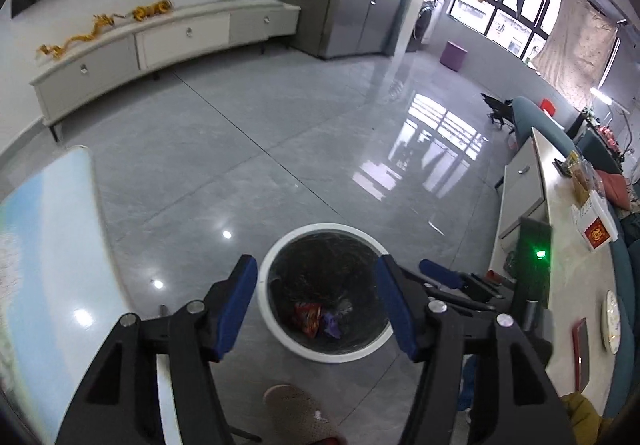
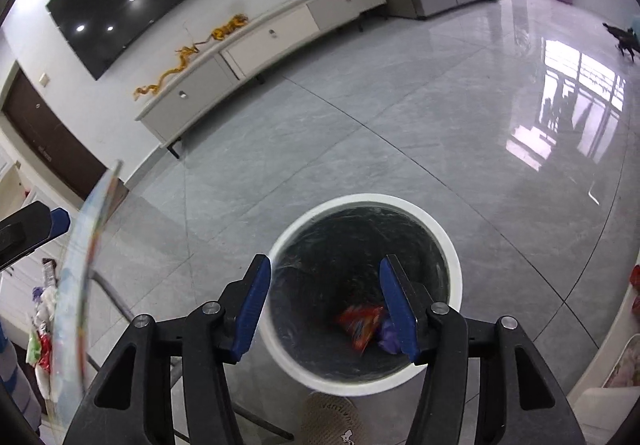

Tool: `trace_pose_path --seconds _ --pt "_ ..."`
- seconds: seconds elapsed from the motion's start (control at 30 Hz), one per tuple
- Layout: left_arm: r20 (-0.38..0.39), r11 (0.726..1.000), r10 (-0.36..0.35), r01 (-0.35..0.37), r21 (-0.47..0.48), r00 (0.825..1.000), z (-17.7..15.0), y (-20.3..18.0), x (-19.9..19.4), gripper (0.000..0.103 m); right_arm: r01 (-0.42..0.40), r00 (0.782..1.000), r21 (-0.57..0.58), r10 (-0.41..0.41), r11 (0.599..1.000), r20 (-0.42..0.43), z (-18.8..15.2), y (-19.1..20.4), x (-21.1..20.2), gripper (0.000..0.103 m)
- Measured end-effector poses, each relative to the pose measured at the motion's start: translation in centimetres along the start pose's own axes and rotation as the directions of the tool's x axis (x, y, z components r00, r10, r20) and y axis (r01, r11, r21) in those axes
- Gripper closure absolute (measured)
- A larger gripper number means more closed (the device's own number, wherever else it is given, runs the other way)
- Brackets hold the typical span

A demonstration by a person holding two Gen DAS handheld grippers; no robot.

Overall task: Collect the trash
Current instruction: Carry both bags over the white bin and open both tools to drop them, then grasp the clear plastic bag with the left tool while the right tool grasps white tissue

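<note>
Currently both grippers point steeply down over a white trash bin (image 1: 325,353) that stands on the grey tiled floor (image 1: 248,149). Left gripper (image 1: 316,303): jaws apart, nothing between the blue pads (image 1: 236,305); the bin mouth shows through the gap. Right gripper (image 2: 325,305): jaws likewise apart and empty, blue pads (image 2: 254,307) framing the bin (image 2: 448,245) from above. Bin is lined with a dark bag and holds the trash at its bottom: an orange-red wrapper (image 2: 360,325) with a purple wrapper (image 2: 388,337) touching it on the right; the same pair shows in the left view, orange-red (image 1: 308,319) and purple (image 1: 332,325). In the left view the right gripper's blue fingertip (image 1: 438,272) shows just beyond the left gripper's right-hand finger; in the right view part of the left gripper (image 2: 36,229) sits at the left edge. A light-blue table edge (image 1: 52,229) lies to the left of the bin. A slipper (image 2: 332,421) is on the floor just in front of the bin, at the bottom of the frame. A white low cabinet (image 1: 160,45) stands well apart against the far wall.
</note>
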State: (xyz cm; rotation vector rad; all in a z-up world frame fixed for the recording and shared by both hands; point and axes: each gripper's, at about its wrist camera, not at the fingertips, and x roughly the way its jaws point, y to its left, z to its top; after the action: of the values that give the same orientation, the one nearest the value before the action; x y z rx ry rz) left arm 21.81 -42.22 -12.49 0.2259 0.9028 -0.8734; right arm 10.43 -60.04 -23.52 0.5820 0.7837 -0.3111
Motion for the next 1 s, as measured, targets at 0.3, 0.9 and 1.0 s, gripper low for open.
trace_pose_path --seconds 0.3,0.9,1.0 --pt "0.109 0.996 0.072 -0.077 0.038 0.991 -3.9 0.2 -9.7 0.043 -0.067 0.987 -0.138 0.087 0.988 0.138 -0.2 6.1 -9.9 0.047" --pt "0.263 0.916 0.360 -0.286 -0.281 0.895 -20.3 14.2 -30.4 0.044 -0.171 0.933 -0.418 0.284 0.892 0.223 -4.7 19.1 -22.0 0.047" --pt "0.261 0.873 0.440 -0.342 -0.347 0.859 -24.6 17.1 -33.7 0.044 -0.188 0.925 -0.457 0.313 0.870 0.214 -5.3 20.9 -22.9 0.047"
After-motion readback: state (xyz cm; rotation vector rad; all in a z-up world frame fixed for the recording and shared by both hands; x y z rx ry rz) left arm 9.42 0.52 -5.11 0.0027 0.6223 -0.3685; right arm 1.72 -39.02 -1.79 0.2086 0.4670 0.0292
